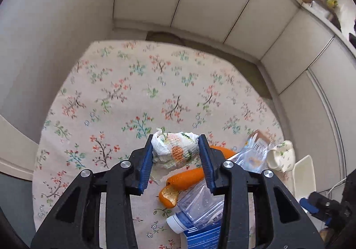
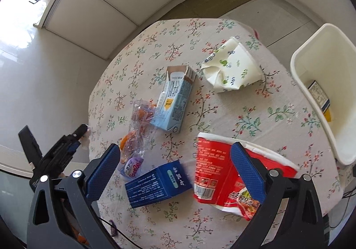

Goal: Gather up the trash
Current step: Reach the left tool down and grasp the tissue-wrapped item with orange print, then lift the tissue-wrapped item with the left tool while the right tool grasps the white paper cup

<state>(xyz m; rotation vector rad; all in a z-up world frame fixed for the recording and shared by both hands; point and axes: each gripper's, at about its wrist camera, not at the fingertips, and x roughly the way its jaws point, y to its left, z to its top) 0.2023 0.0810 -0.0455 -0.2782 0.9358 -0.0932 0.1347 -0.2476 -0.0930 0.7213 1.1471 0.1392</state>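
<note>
Left gripper (image 1: 175, 151) is pinching a crumpled napkin wad (image 1: 174, 148) across its middle: light, soft, compressible. Right gripper (image 2: 175, 168) is hanging released above the table (image 2: 255, 115).

Wide-open right hand-held gripper (image 2: 175, 171) over dark blue box (image 2: 156, 183), red noodle cup (image 2: 222, 173).

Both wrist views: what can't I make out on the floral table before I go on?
- Left wrist view: clear plastic bottle with white cap, its base hidden behind the left gripper, which is clamped on a crumpled printed paper wad.
- Right wrist view: red instant-noodle cup, partly covered by a finger of the open right gripper.
- Right wrist view: white plastic bin, cut off by the frame's right edge; its contents only partly visible.
</note>
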